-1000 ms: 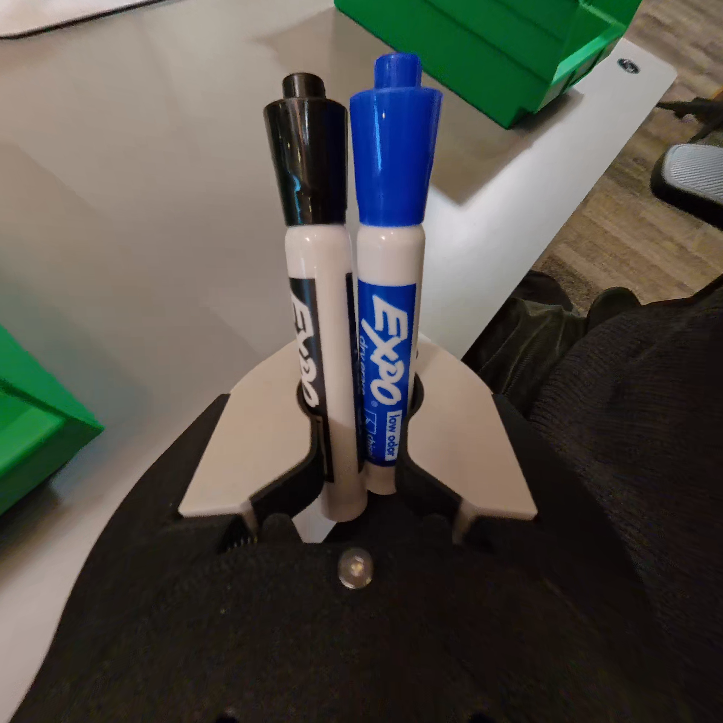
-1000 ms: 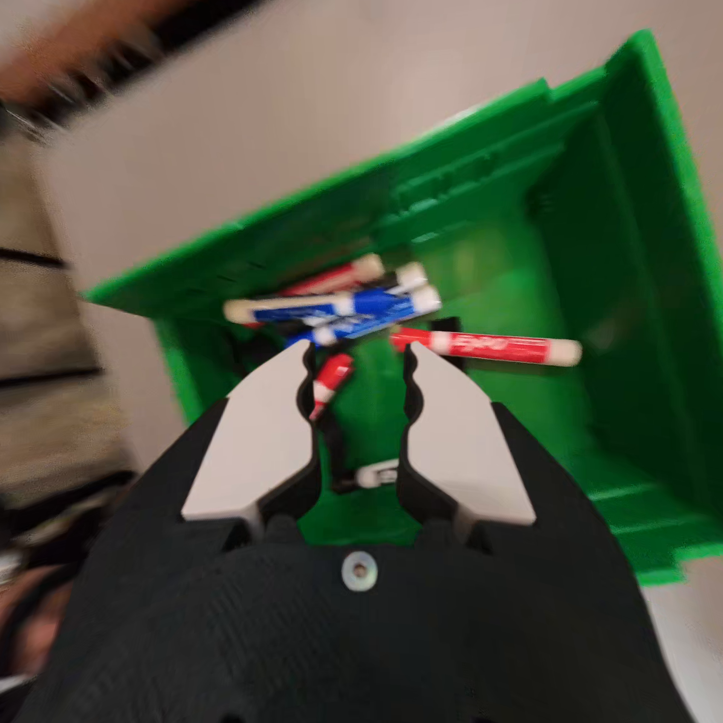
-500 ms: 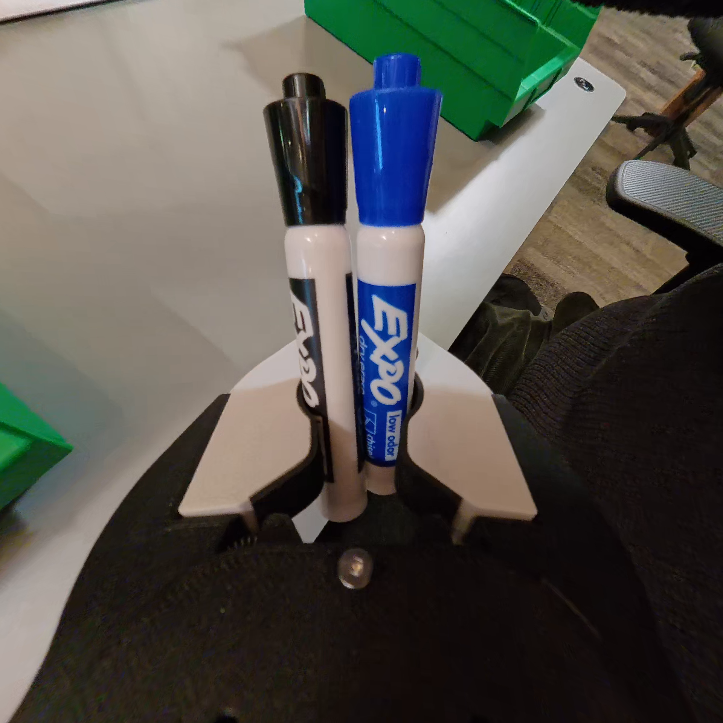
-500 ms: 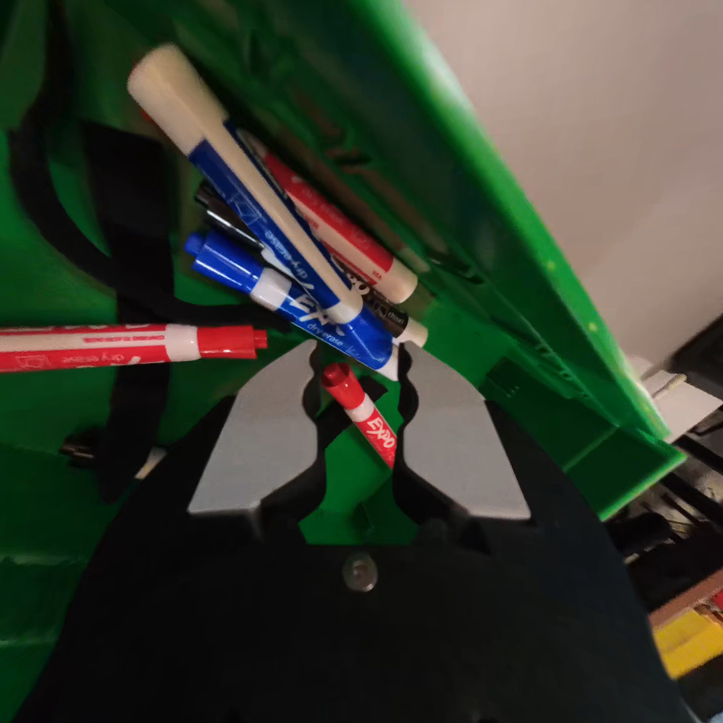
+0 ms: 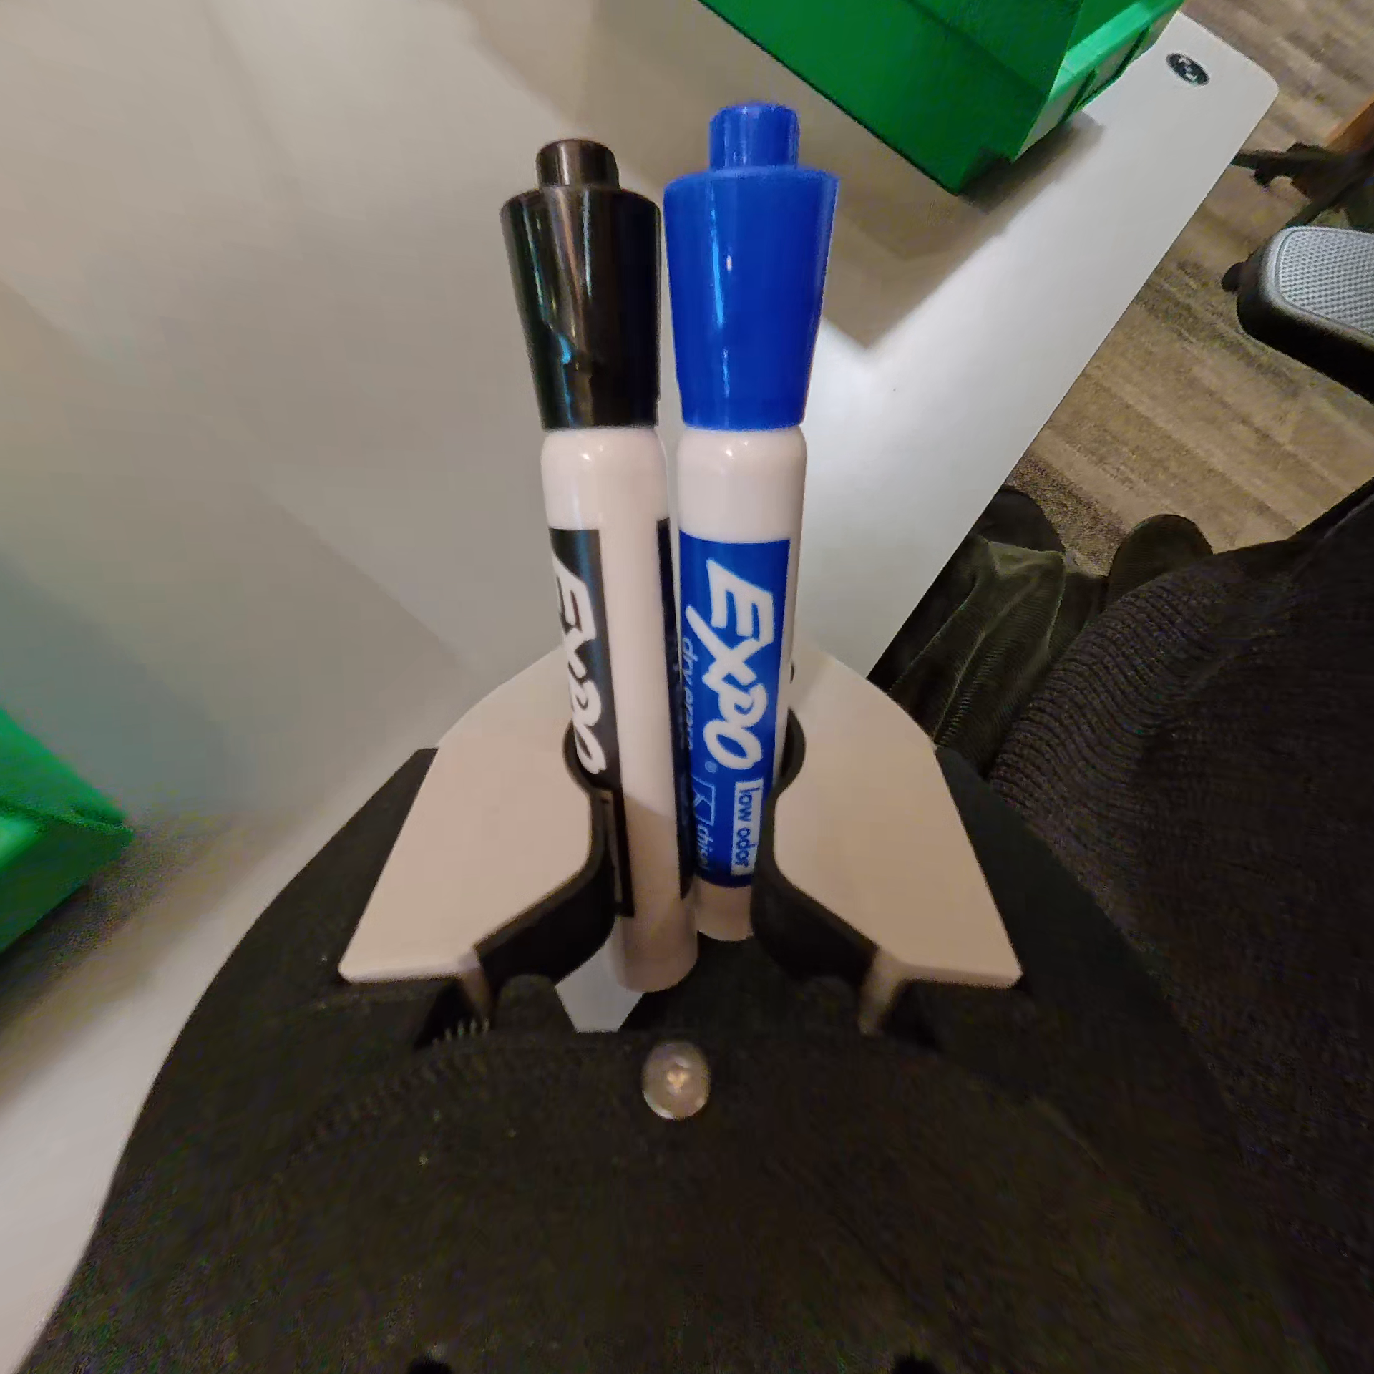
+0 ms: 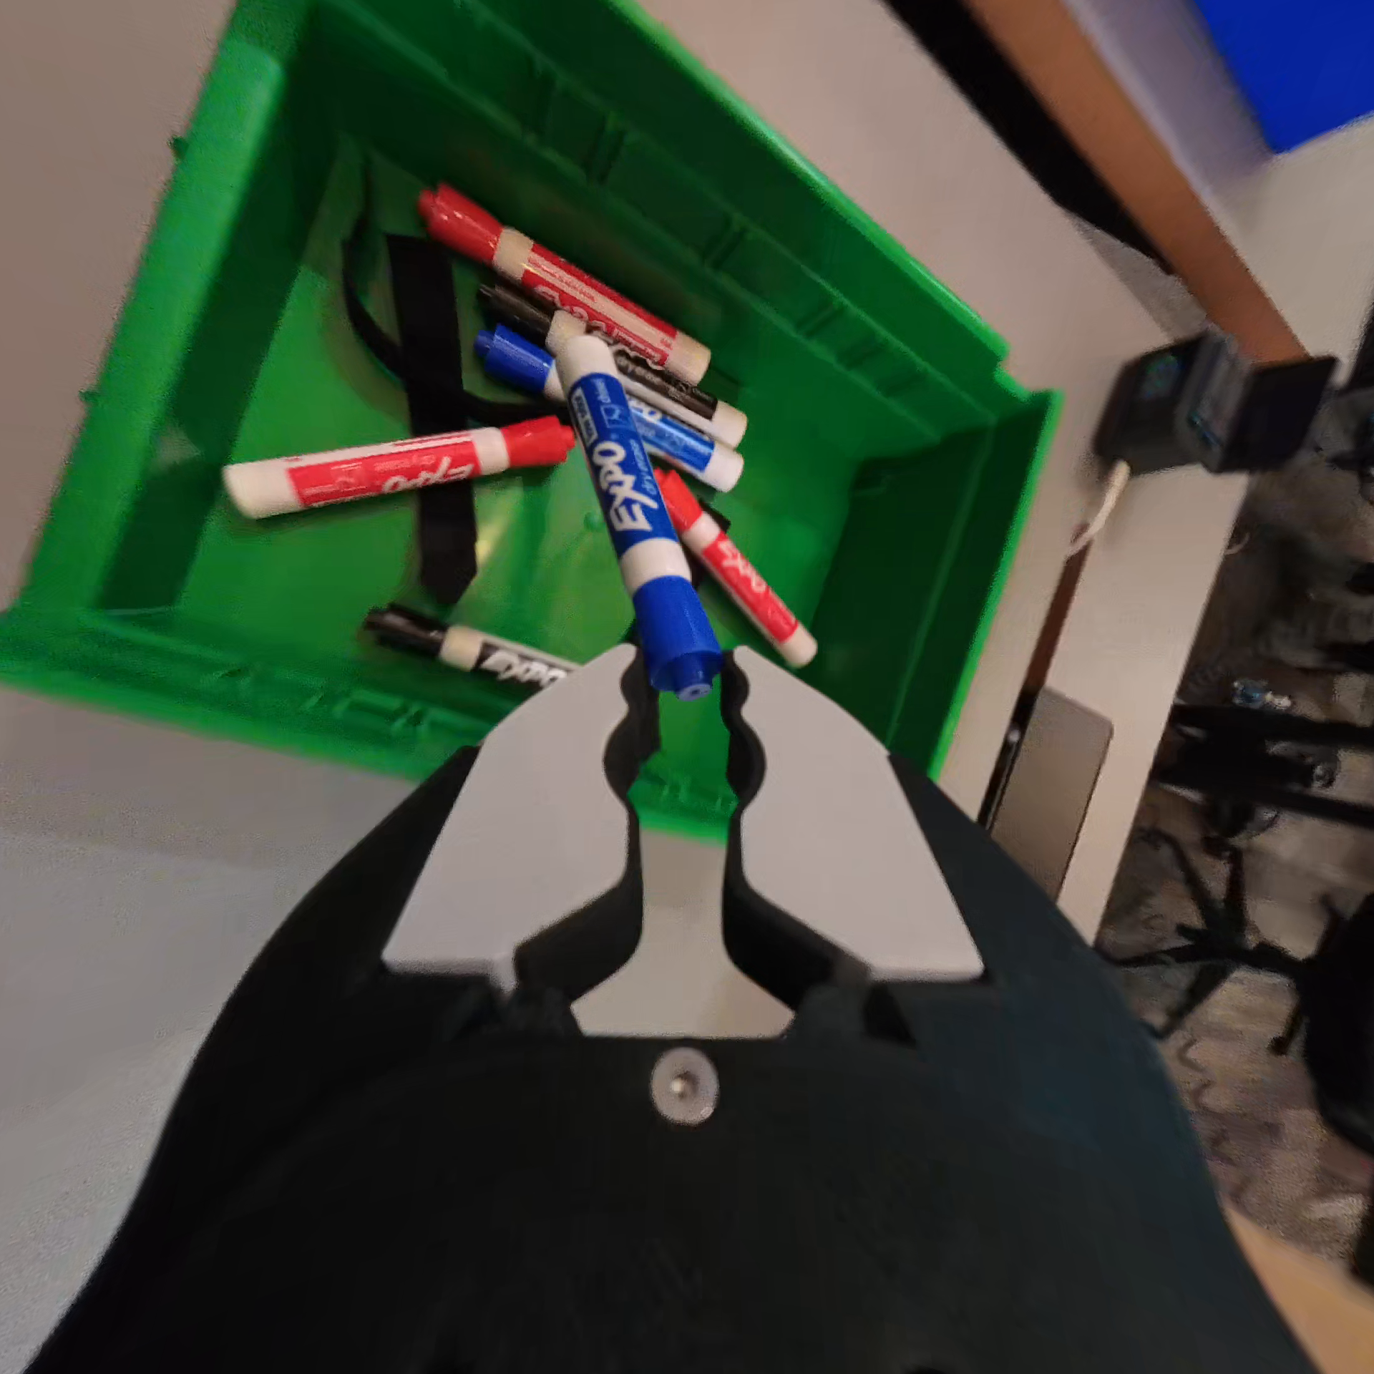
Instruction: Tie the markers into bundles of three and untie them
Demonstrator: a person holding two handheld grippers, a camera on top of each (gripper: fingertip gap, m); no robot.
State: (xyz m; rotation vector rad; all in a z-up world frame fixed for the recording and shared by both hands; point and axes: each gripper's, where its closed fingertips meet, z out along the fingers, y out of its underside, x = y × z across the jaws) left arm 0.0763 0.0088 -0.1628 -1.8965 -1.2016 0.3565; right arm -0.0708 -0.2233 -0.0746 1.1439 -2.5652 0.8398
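My left gripper (image 5: 678, 669) is shut on two markers held side by side and pointing forward: a black-capped marker (image 5: 595, 483) on the left and a blue-capped marker (image 5: 743, 461) on the right. It hovers over the white table (image 5: 260, 372). My right gripper (image 6: 682, 658) is above the near wall of a green bin (image 6: 818, 223). Its fingertips are closed on the cap end of another blue marker (image 6: 624, 483), whose body slants down over the pile. In the bin lie red markers (image 6: 372, 468), a black marker (image 6: 483, 654) and a further blue marker (image 6: 520, 364).
A black strap (image 6: 439, 446) lies on the bin floor. The left wrist view shows a green bin (image 5: 929, 89) at the far table corner and a second green bin (image 5: 44, 833) at the left edge. A person's dark clothing (image 5: 1189, 743) and a chair (image 5: 1316, 290) are right. A black device (image 6: 1219, 416) sits beyond the bin. Spacing between my two grippers at the tips: around 30 centimeters.
My right gripper has drawn back out of the bin, narrowed its jaws and now has the blue marker's cap between its tips. My left gripper has shifted slightly, still holding both markers.
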